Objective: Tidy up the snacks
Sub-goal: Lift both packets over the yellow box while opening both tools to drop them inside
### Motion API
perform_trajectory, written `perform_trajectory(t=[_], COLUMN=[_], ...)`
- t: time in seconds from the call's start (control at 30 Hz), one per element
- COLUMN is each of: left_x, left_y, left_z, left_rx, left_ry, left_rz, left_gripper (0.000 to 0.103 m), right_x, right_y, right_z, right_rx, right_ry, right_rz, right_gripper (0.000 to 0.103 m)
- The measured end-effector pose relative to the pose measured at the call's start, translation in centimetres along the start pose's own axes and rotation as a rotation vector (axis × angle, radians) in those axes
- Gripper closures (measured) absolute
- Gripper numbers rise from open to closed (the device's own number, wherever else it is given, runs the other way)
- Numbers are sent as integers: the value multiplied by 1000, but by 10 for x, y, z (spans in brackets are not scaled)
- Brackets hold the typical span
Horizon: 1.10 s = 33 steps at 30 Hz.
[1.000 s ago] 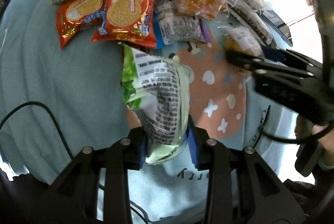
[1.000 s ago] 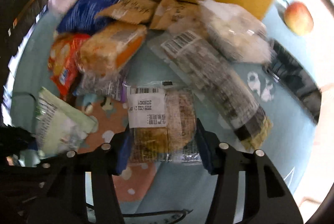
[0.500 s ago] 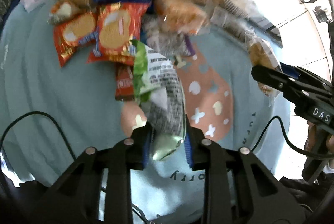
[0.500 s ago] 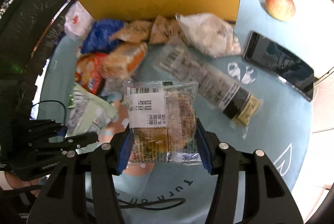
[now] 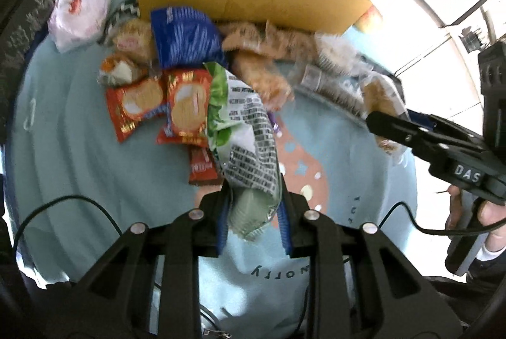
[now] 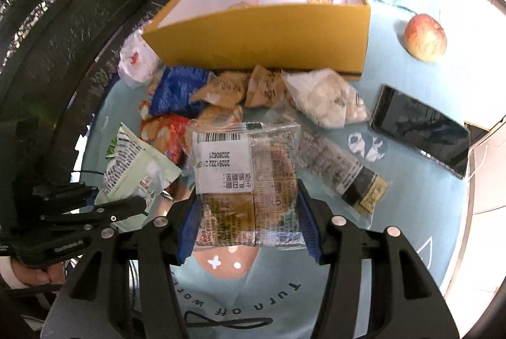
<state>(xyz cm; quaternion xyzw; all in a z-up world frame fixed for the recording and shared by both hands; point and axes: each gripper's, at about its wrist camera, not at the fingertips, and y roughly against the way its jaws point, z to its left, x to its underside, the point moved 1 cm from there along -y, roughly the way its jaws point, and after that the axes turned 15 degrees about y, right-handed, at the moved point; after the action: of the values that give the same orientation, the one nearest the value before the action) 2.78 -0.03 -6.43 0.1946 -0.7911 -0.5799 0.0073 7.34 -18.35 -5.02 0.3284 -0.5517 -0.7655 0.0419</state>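
Left gripper (image 5: 253,220) is clenched on the lower end of a crinkled green-and-white foil snack packet (image 5: 242,136), held above the pale blue table mat (image 5: 69,149). Right gripper (image 6: 248,223) grasps a clear plastic-wrapped brown pastry with a white barcode label (image 6: 246,177) between its blue pads. Behind both, loose snacks lie heaped against the front wall of an open yellow cardboard box (image 6: 262,35). Beside the box sit a red apple (image 6: 425,37) and a black phone (image 6: 420,130).

We held our left gripper (image 5: 253,212) pointed steeply down, jaws clamped tight on a green snack packet (image 5: 243,133). Our right gripper (image 6: 246,225), also tilted down, gripped a clear-wrapped pastry pack (image 6: 246,177) between its blue pads.
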Motion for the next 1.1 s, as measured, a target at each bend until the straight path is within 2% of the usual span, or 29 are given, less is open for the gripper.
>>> perform_trajectory(t=[0.23,0.33,0.53,0.7,0.8,0.93,0.97,1.0,1.03,1.07,1.1], left_x=[-35,-65,-123,-170,-199,-219,-222,-227,-229,-230,-233], left_y=[33,50,58,37,10,-20,-24,-30,-32,-32,-30], left_z=[-15,-30,-58,-67,-68,-67,-66,-64,-60,-55,-50], left_rx=[8,5,11,30,32,33,28,22,13,-13,-5], left_ry=[-49,-92,-113,-73,-36,19,33,61,91,123,154], left_rz=[-112,-192,-284,-290,-263,-225,-223,-228,-240,-260,-275], left_gripper=[78,78,78,78,78,76,69,40,24,14,14], right_x=[-36,-55,-97,-132,-146,-161,-163,-166,-167,-168,-168], right_y=[31,44,52,36,15,-18,-24,-31,-35,-36,-36], right_z=[-6,-13,-35,-47,-55,-67,-69,-72,-72,-74,-75], right_rx=[21,51,97,165,182,221,235,244,250,269,288], right_ry=[-4,-6,-19,-7,-11,-26,-28,-21,-15,-14,-2], right_rz=[-122,-184,-276,-325,-311,-272,-264,-257,-246,-242,-252], right_gripper=[48,48,48,48,48,47,46,41,36,33,32])
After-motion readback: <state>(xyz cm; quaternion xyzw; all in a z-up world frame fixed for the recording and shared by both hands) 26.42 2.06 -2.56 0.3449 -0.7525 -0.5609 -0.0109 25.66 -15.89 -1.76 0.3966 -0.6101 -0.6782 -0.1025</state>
